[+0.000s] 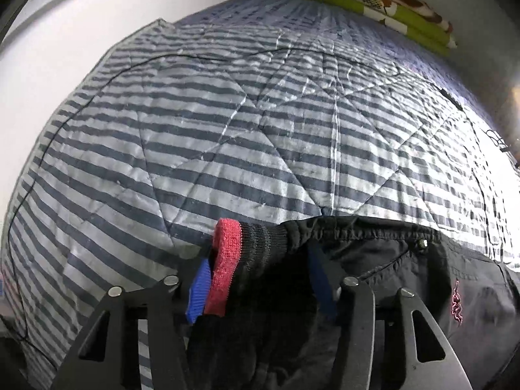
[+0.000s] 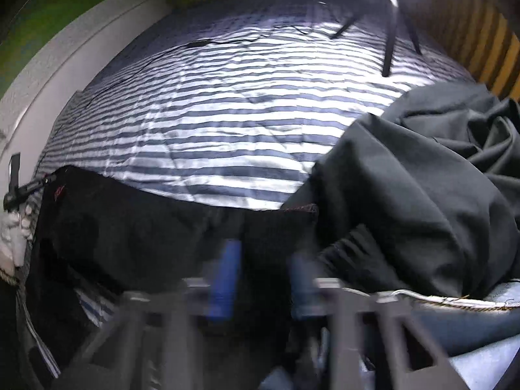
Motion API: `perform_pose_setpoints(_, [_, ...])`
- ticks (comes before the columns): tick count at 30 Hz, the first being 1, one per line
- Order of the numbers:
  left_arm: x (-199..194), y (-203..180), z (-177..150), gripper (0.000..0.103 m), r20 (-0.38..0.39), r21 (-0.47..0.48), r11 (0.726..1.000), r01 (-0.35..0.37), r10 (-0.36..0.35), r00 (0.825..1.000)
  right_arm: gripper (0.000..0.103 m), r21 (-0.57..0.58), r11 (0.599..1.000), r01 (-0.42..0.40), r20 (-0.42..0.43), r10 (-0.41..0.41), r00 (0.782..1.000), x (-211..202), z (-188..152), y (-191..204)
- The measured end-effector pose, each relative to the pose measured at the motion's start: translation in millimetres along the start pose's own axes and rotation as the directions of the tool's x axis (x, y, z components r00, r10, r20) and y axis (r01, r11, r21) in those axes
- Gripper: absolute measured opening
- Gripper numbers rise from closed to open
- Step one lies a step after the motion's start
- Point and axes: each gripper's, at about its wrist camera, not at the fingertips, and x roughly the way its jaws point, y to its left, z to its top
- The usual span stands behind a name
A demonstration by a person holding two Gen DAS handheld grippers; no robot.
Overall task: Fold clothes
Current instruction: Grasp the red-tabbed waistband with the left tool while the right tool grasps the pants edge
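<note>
A black garment (image 1: 390, 260) with a pink logo lies along the near edge of a striped quilt (image 1: 227, 130). Its red and black ribbed cuff (image 1: 227, 260) sticks up between the blue pads of my left gripper (image 1: 260, 286), which is shut on the bunched fabric beside that cuff. In the right wrist view the same black garment (image 2: 146, 221) stretches to the left. My right gripper (image 2: 264, 279) is blurred, with black fabric between its blue pads at the garment's other end, and it is shut on that fabric.
A heap of dark grey clothes (image 2: 406, 178) sits on the quilt (image 2: 227, 113) to the right, above pale blue fabric (image 2: 471, 325). Tripod legs (image 2: 390, 42) stand at the far end. A folded green blanket (image 1: 373, 3) lies at the head. A thin black cable (image 1: 97, 91) crosses the quilt.
</note>
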Motion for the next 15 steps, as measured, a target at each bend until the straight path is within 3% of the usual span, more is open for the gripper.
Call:
perform_pose_setpoints(2, [-8,-1,-1,0.045,0.021,0.005,1.000,-0.005,0.005,1.000,0.003,-0.040,0.999,0.014,0.014,-0.013,1.000,-5,-2,11])
perform_pose_setpoints(4, [-18,-2,0,0.020,0.050,0.007,1.000,-0.012,0.012,0.999,0.002,-0.093,0.995,0.037,0.047,-0.033,0.998,-15,-2,24])
perform_pose_setpoints(5, [-25,-1,1,0.014,0.071,0.008,0.999,-0.047,0.046,0.996,0.002,-0.121,0.990,0.069,0.082,-0.060,0.995,-25,0,30])
perform_pose_setpoints(8, [-40,2,5,0.014,0.106,-0.009,0.999,-0.030,0.031,0.994,0.002,-0.144,0.980,0.136,0.182,-0.109,0.977,-52,14,40])
perform_pose_setpoints(10, [-40,1,6,0.014,0.112,0.002,0.999,-0.047,0.046,0.993,0.002,-0.150,0.967,0.208,0.261,-0.164,0.951,-69,27,44])
perform_pose_setpoints(14, [-28,4,8,0.014,0.098,-0.014,0.998,-0.055,0.056,0.994,0.003,-0.069,0.955,0.289,0.327,-0.252,0.911,-75,53,38])
perform_pose_setpoints(15, [-23,5,8,0.014,0.093,-0.031,0.997,-0.072,0.075,0.993,0.008,-0.063,0.943,0.326,0.317,-0.291,0.903,-66,59,36])
